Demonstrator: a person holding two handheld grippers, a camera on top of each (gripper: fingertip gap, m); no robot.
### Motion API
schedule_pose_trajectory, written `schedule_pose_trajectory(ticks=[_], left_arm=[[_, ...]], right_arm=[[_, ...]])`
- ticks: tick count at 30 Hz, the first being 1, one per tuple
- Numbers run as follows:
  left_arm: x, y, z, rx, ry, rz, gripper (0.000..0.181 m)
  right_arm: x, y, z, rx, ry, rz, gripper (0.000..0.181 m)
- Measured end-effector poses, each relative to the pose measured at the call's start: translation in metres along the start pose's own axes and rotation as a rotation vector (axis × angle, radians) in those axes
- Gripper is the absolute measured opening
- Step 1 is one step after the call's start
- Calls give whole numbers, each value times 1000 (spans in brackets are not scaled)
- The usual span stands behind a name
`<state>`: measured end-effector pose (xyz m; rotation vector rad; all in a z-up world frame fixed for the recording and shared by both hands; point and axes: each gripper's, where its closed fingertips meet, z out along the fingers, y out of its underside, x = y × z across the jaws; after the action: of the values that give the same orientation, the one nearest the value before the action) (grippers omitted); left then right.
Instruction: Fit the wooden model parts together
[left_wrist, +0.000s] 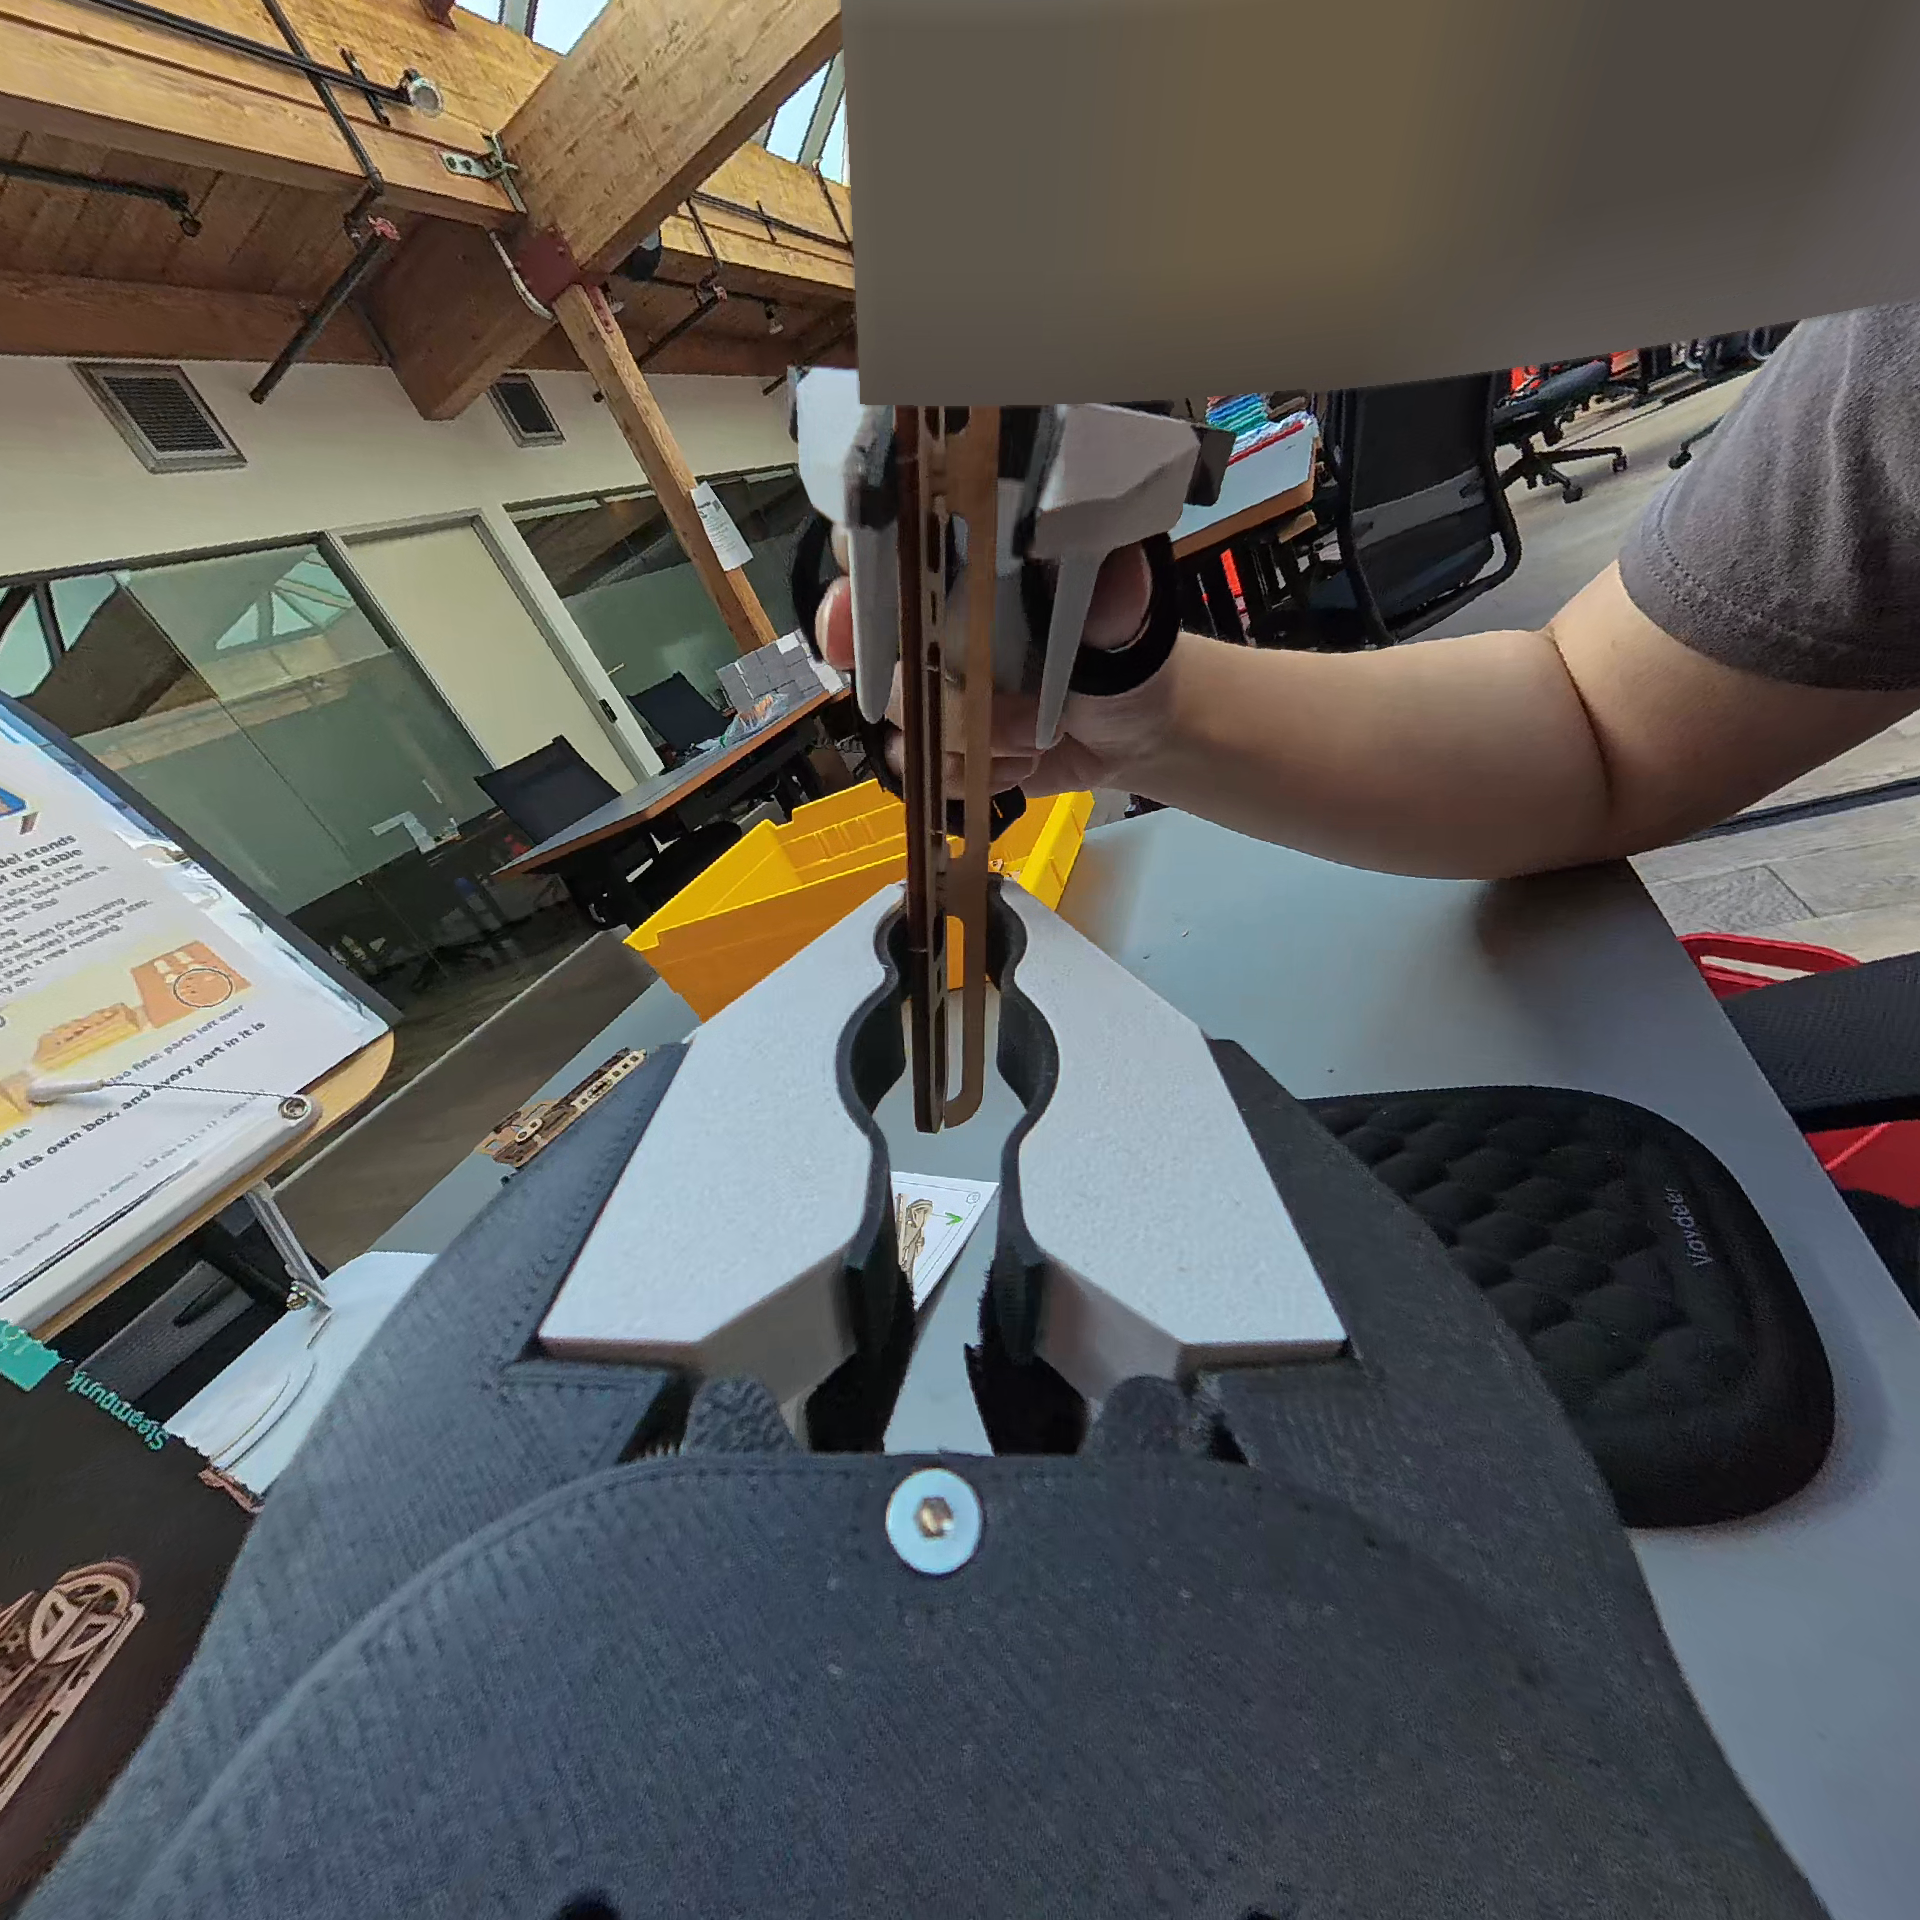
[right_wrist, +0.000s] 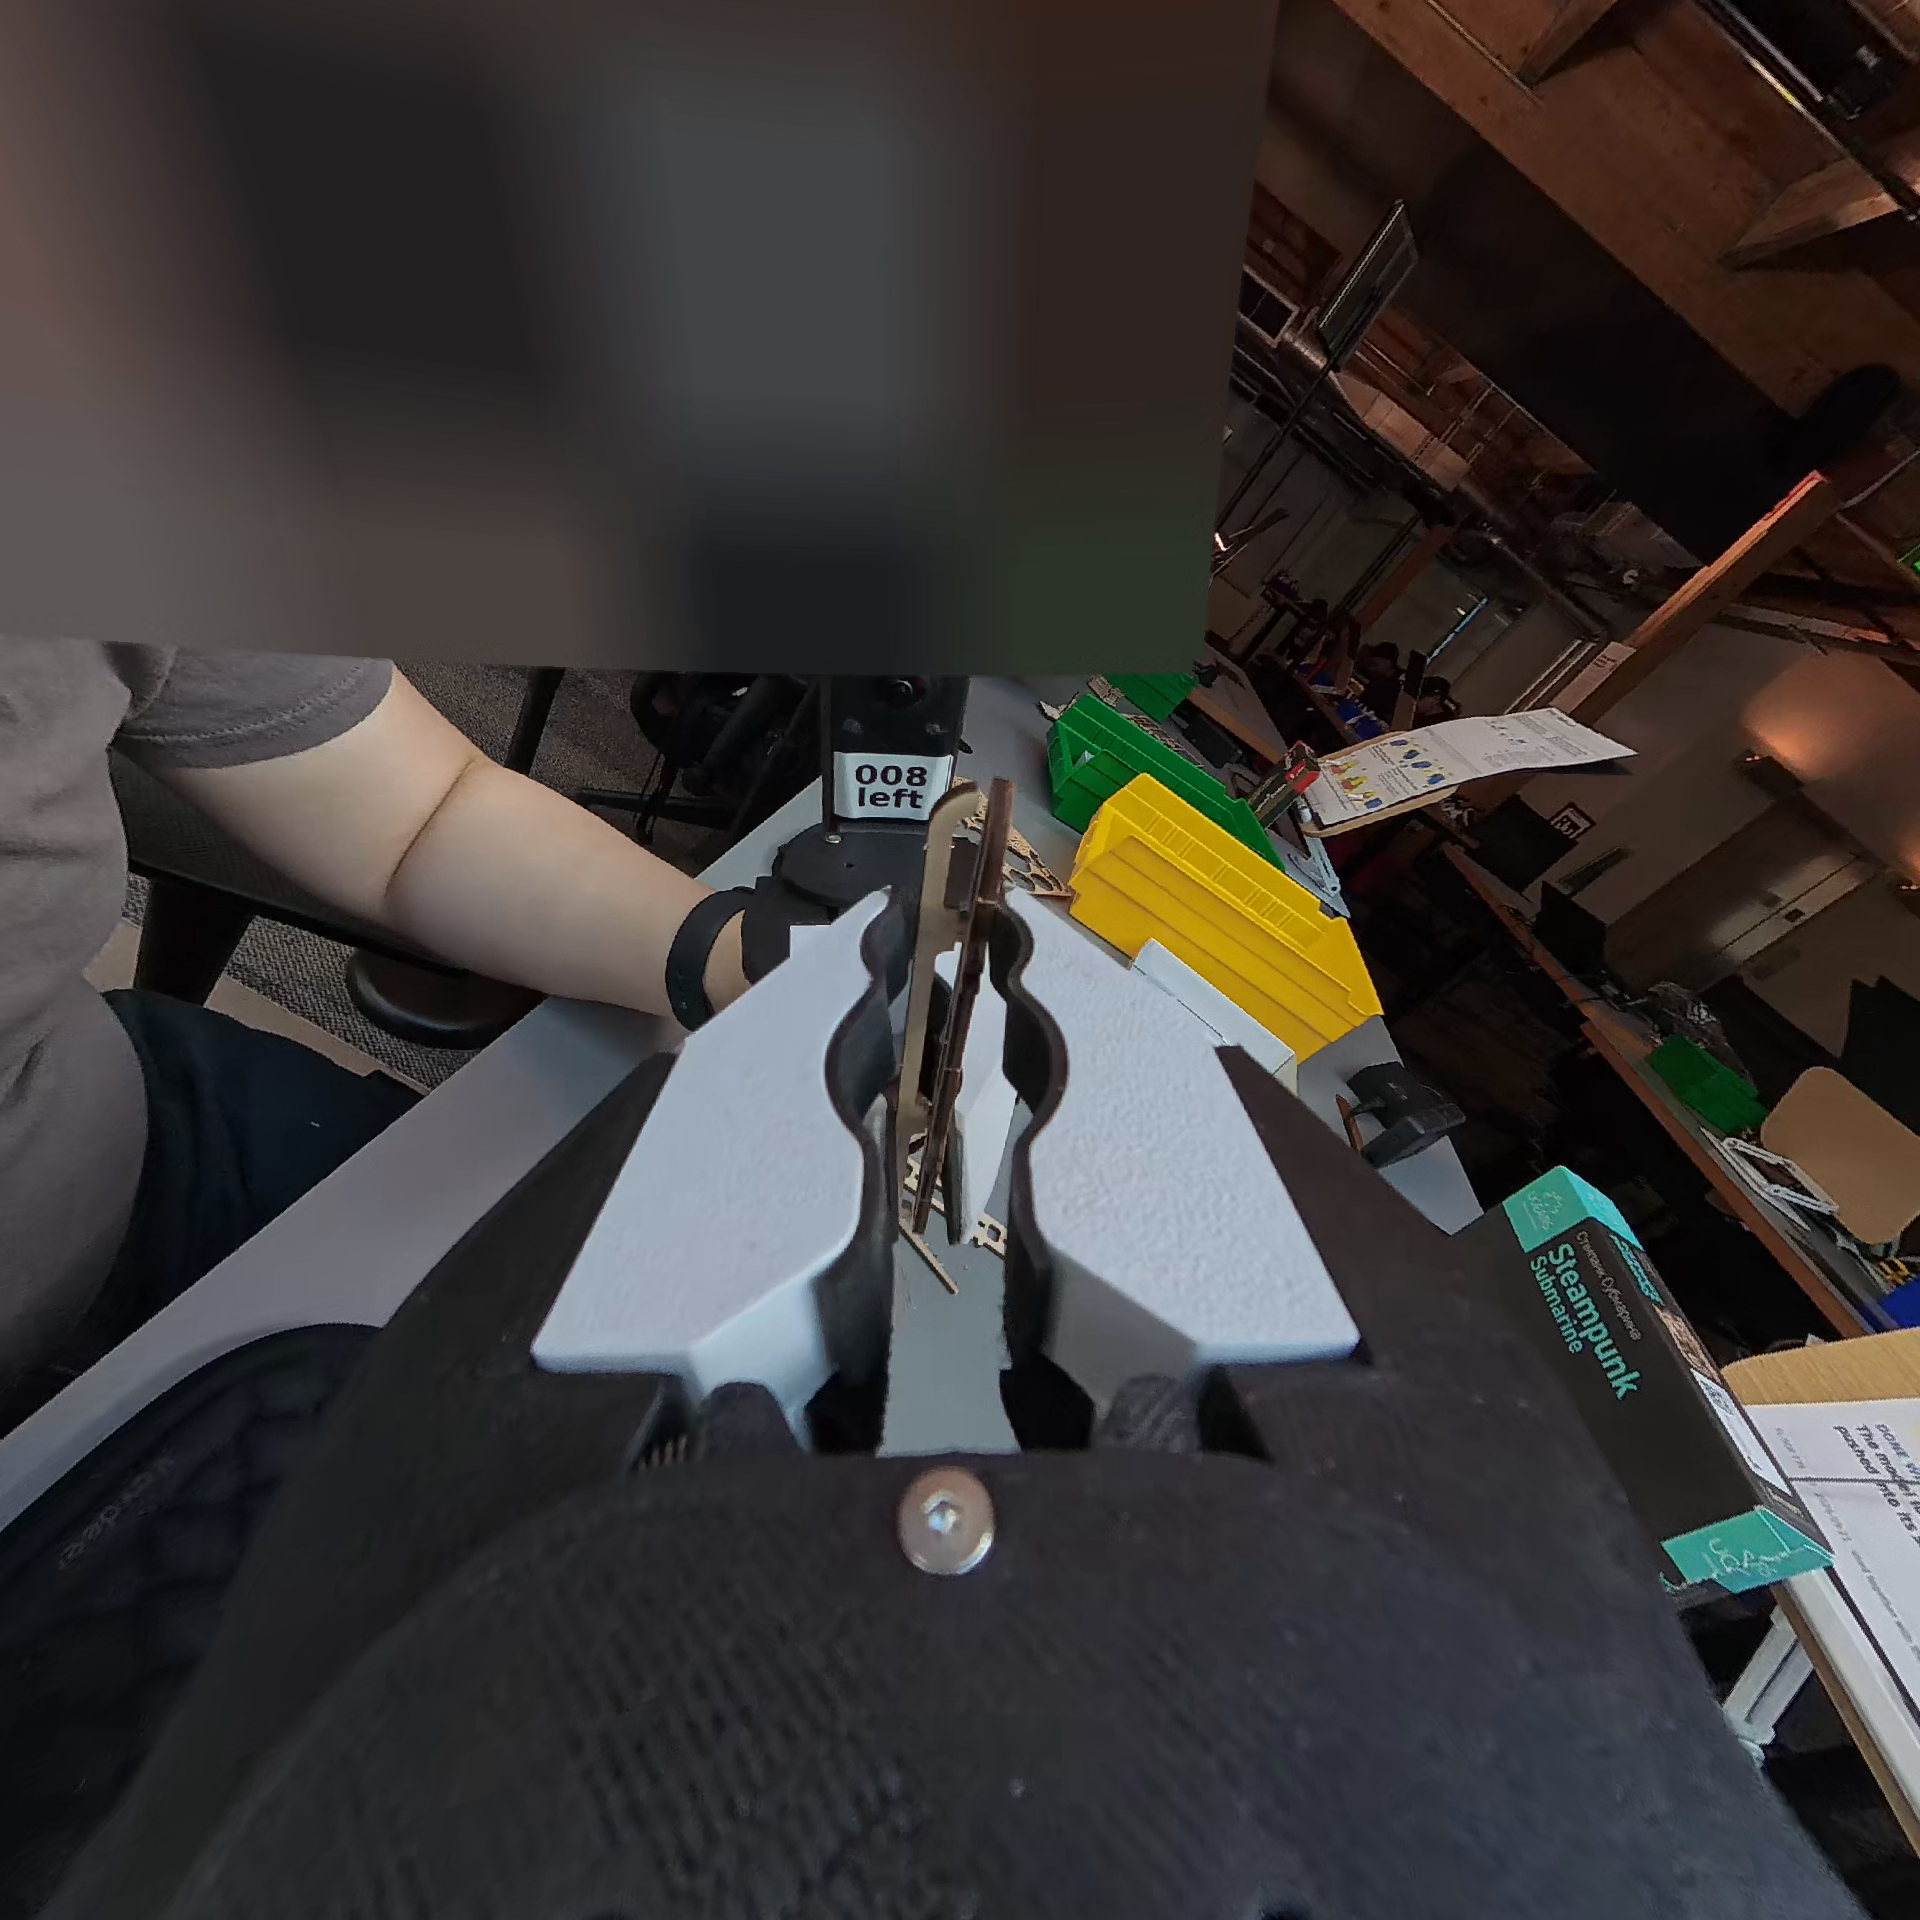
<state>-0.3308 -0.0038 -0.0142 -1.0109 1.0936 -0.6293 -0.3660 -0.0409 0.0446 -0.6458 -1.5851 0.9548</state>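
The wooden model part (left_wrist: 940, 1039) is made of two thin flat plates seen edge-on, standing upright above the grey table (left_wrist: 1299, 935). My left gripper (left_wrist: 948, 914) is shut on its lower end with its white fingers (left_wrist: 748, 1143). My right gripper (left_wrist: 961, 727) faces it from the far side and pinches the same part higher up, with a hand behind it. In the right wrist view my right gripper (right_wrist: 951, 914) is shut on the wooden part (right_wrist: 951, 935), a pale hook-ended strip against a darker plate. The left gripper's black body shows just behind it.
A yellow bin (left_wrist: 831, 894) stands behind the part; it also shows in the right wrist view (right_wrist: 1226, 925) beside a green bin (right_wrist: 1132, 748). A black padded wrist rest (left_wrist: 1610, 1299) lies at the right. A clipboard sheet (left_wrist: 156, 987), a loose wooden piece (left_wrist: 561, 1112) and a dark kit box (right_wrist: 1642, 1382) are near. My right fingertips sit around 7 centimetres from my left ones.
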Motion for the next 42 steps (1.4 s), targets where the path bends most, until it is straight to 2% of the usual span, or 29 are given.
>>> schedule_pose_trajectory(ticks=[3,6,9,12,15,20,32,42], left_arm=[[0,1,0,-3,3,-3,8],[3,3,1,-17,19,-5,9],[1,5,2,-34,-5,5,9],[-4,-7,0,1,-79,54,12],[-2,-15,3,-17,-83,69,19],[-7,-20,2,-23,-123,85,17],[-12,-9,-6,-93,-163,139,12],[-9,-8,-5,-91,-160,131,11]], right_arm=[[-4,2,-3,-26,-25,-2,21],[-2,3,-7,-30,-15,-11,11],[-2,5,-9,-12,-15,7,11],[2,8,-11,8,2,33,10],[4,7,-10,56,18,53,10],[5,18,-4,40,42,37,10],[1,25,-1,15,17,23,9],[-1,27,-1,-16,29,-15,9]])
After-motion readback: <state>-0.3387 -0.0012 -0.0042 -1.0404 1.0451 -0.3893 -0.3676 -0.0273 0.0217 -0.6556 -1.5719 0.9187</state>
